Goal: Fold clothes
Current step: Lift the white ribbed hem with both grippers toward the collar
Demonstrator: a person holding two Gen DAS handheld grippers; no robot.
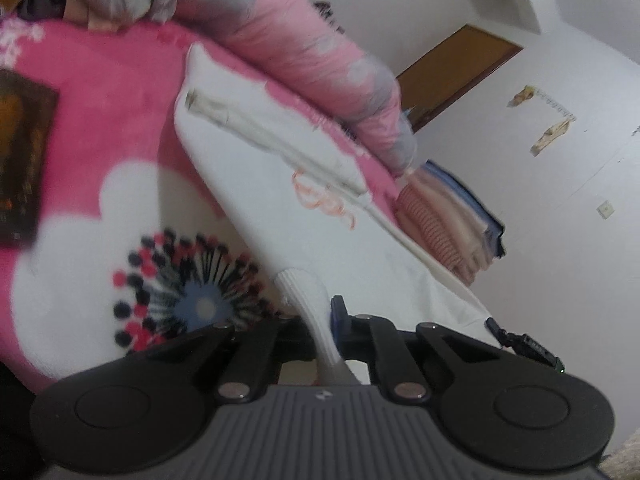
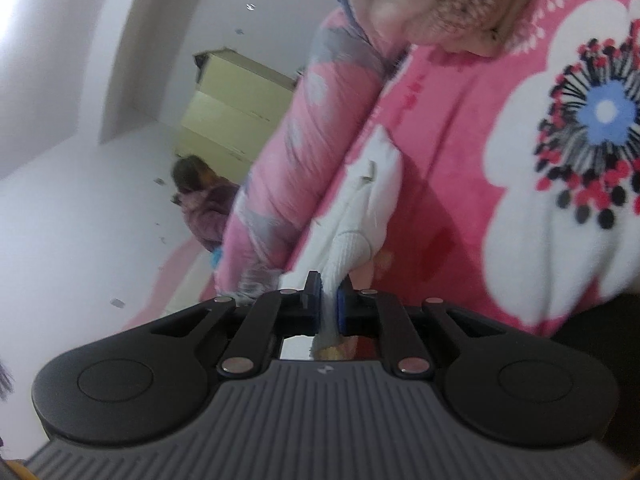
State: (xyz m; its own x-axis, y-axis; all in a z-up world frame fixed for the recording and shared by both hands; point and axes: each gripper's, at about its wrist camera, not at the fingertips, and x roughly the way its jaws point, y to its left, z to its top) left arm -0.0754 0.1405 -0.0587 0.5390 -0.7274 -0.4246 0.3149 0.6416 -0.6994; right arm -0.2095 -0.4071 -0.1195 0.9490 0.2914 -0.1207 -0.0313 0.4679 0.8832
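Jaws of your left gripper [image 1: 326,328] are clamped on a ribbed cuff of the white garment [image 1: 280,152], which stretches away ahead of them across the pink flowered blanket [image 1: 100,120]. Your right gripper [image 2: 329,304] has its jaws pinched on another ribbed white cuff, the cloth running forward from them beside the rolled pink quilt [image 2: 304,152]. Beyond your left jaws, to the right, sits a stack of folded clothes [image 1: 440,224] on the bed.

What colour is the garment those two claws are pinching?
White, with a ribbed hem and a small orange script print; the left wrist view shows it best.
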